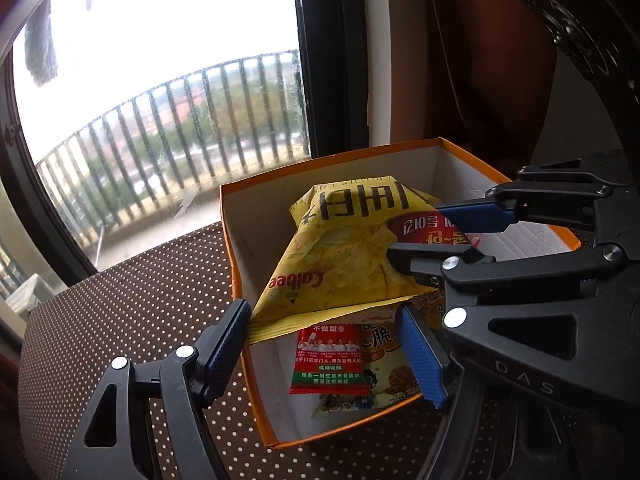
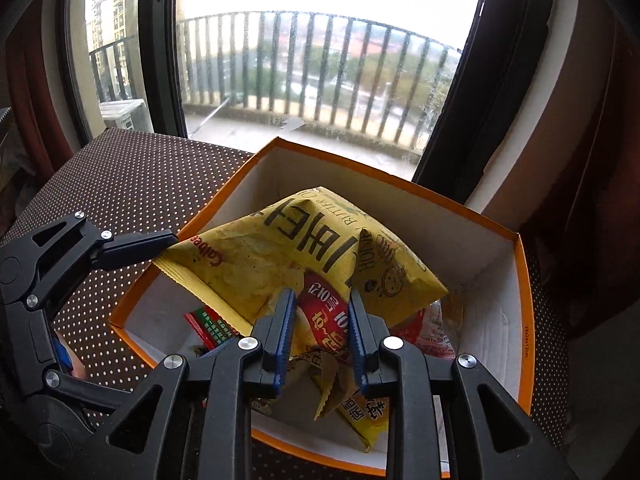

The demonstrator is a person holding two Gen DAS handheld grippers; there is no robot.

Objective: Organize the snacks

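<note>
Orange-edged cardboard frames the scene: an open box point(image 1: 236, 240) with white inner walls sits on a brown counter point(image 1: 132, 292) dotted with white, close to a large window point(image 1: 160, 80) that looks out on a railed balcony. Inside the box, a big yellow chip bag point(image 1: 340, 256) printed with black lettering lies tilted, upside down to the camera, its crimped edge leaning against the near wall. Under it lie a small red snack packet point(image 1: 328, 360) with green and white print and a pale snack packet point(image 1: 384, 376) beside it. The left gripper point(image 1: 324, 348) straddles the near corner of the box, its jaws standing wide apart, one finger outside the wall and one inside; the pads press on nothing. The right gripper point(image 2: 320, 340) reaches in from the opposite side, its blue-padded jaws parted a little around a crumpled fold of the yellow bag's red-printed panel; the fold lies between the pads, but the jaws stand loose and do not pinch it. A dark curtain point(image 1: 480, 60) hangs to the right of the window.
</note>
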